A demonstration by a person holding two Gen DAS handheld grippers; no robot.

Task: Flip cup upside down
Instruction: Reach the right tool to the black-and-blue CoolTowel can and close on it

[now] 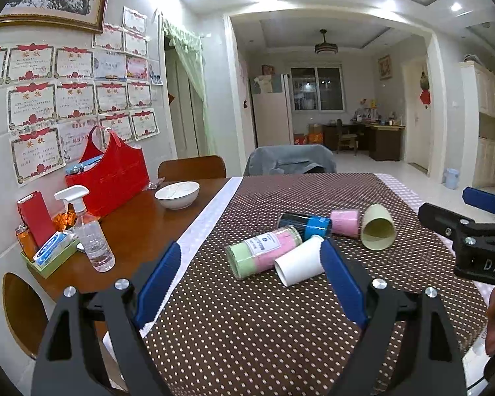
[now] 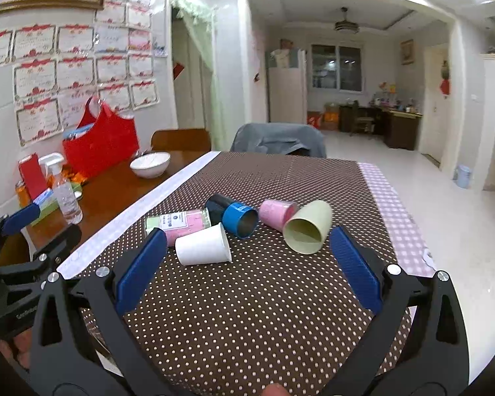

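Observation:
Several cups lie on their sides on the brown dotted tablecloth point(image 1: 247, 330): a white paper cup point(image 1: 300, 262) point(image 2: 203, 246), a pale yellow-green cup point(image 1: 378, 229) point(image 2: 308, 231), a small pink cup point(image 1: 345, 221) point(image 2: 277, 213), a black and blue cup point(image 1: 305, 224) point(image 2: 234, 216) and a green and pink labelled container point(image 1: 262, 250) point(image 2: 181, 221). My left gripper point(image 1: 250, 277) is open and empty, just short of the white cup. My right gripper point(image 2: 247, 264) is open and empty, in front of the white and yellow-green cups; it also shows at the right edge of the left wrist view point(image 1: 472, 224).
On the bare wooden table point(image 1: 142, 227) at the left stand a white bowl point(image 1: 177, 194), a spray bottle point(image 1: 90, 234), a red bag point(image 1: 110, 178) and a green tray of small items point(image 1: 49, 254). Two chairs point(image 1: 290, 161) stand at the far edge.

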